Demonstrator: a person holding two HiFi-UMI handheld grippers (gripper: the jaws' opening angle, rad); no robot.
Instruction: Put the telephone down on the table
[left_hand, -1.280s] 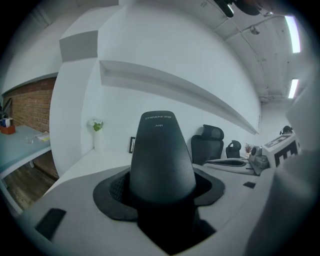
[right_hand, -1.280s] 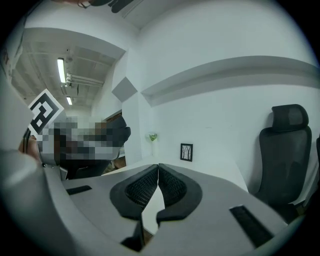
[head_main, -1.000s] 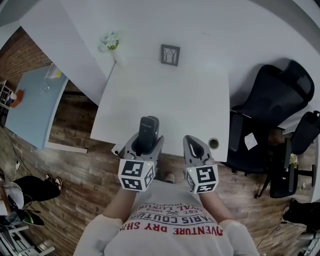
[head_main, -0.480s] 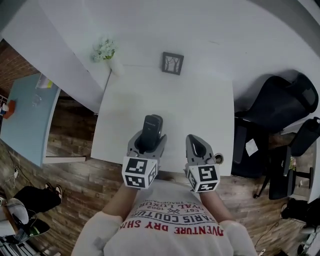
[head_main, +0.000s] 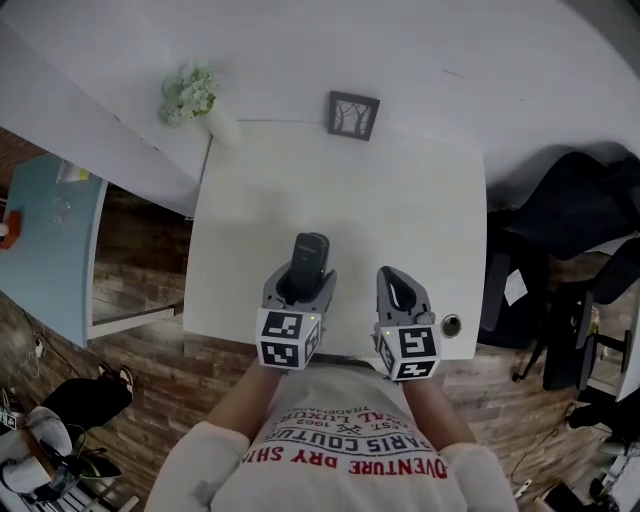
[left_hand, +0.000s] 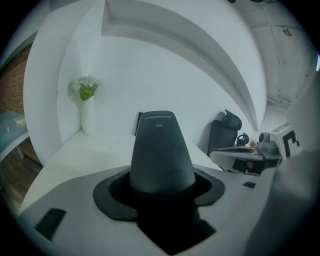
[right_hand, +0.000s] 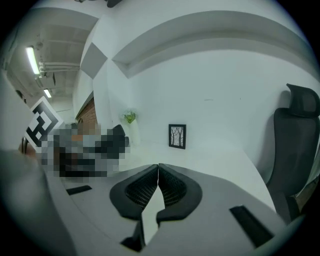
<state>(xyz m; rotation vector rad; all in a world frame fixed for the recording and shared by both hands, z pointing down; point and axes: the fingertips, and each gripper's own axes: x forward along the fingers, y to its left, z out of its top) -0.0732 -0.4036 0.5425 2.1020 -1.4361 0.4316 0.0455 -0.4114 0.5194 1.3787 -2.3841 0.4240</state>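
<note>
The telephone (head_main: 308, 258), a dark grey cordless handset, stands out forward from between the jaws of my left gripper (head_main: 300, 285), which is shut on its lower part. In the left gripper view the handset (left_hand: 162, 150) fills the middle and points at the back wall. It hangs above the near part of the white table (head_main: 380, 190); whether it touches the top I cannot tell. To its right, over the table's near edge, my right gripper (head_main: 398, 290) is shut with nothing in it. Its pads (right_hand: 150, 186) meet at the tips.
A small framed picture (head_main: 353, 114) leans against the wall at the table's back edge. A white vase of flowers (head_main: 190, 95) stands at the back left corner. A round cable hole (head_main: 451, 325) is near the front right corner. Black office chairs (head_main: 580, 210) stand to the right.
Both grippers have moved forward and lower, from in front of the table's near edge to over it. The telephone stays in the left gripper. The right gripper stays shut.
</note>
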